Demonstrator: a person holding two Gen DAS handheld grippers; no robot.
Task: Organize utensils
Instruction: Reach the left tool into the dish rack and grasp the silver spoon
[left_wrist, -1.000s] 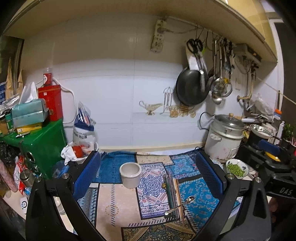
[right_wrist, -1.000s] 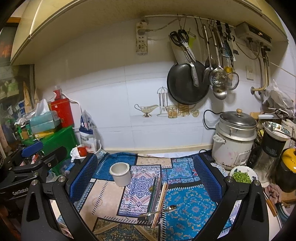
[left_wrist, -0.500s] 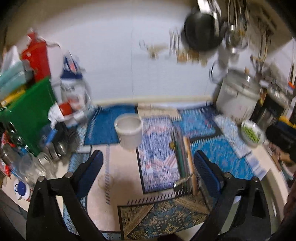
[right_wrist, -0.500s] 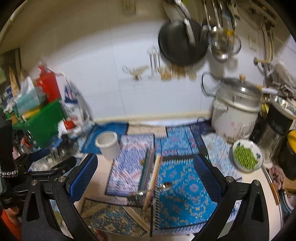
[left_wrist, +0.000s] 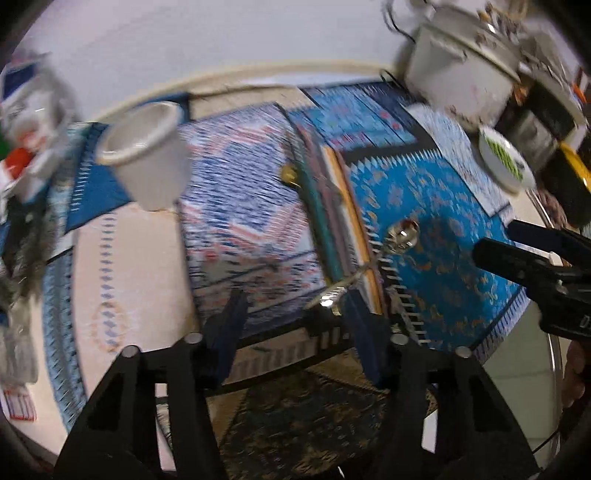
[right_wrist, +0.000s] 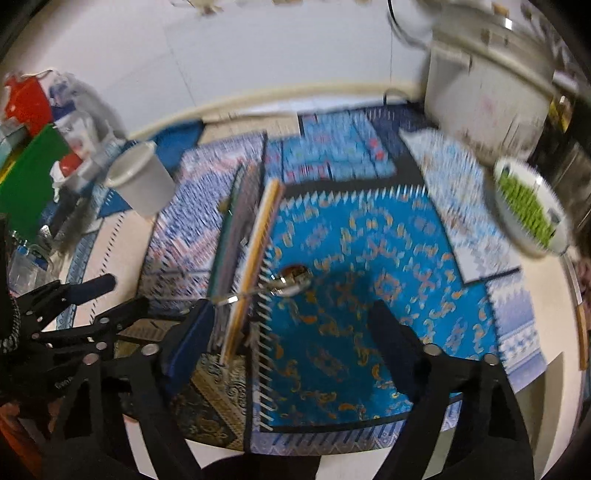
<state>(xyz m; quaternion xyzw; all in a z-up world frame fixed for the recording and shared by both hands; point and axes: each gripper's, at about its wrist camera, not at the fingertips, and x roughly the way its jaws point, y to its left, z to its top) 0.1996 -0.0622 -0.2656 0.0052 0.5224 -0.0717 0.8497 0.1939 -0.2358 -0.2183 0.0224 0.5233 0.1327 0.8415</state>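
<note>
A metal spoon (left_wrist: 384, 254) lies across a row of long chopsticks (left_wrist: 325, 221) on the patterned mats, its bowl on the bright blue mat (left_wrist: 443, 236). It also shows in the right wrist view (right_wrist: 280, 284), crossing the chopsticks (right_wrist: 243, 236). A white cup (left_wrist: 147, 162) stands upright at the back left; it also shows in the right wrist view (right_wrist: 138, 181). My left gripper (left_wrist: 295, 306) is open and empty, just above the spoon handle's end. My right gripper (right_wrist: 291, 321) is open and empty, near the spoon bowl. Both views are blurred.
A white rice cooker (right_wrist: 487, 85) stands at the back right. A bowl of green peas (right_wrist: 528, 206) sits in front of it. A green box (right_wrist: 29, 173) and clutter fill the left side. The counter's front edge lies just below the mats.
Both grippers have dropped and tilted down toward the mats, coming close to the spoon and chopsticks. The wall and hanging pans have left the view.
</note>
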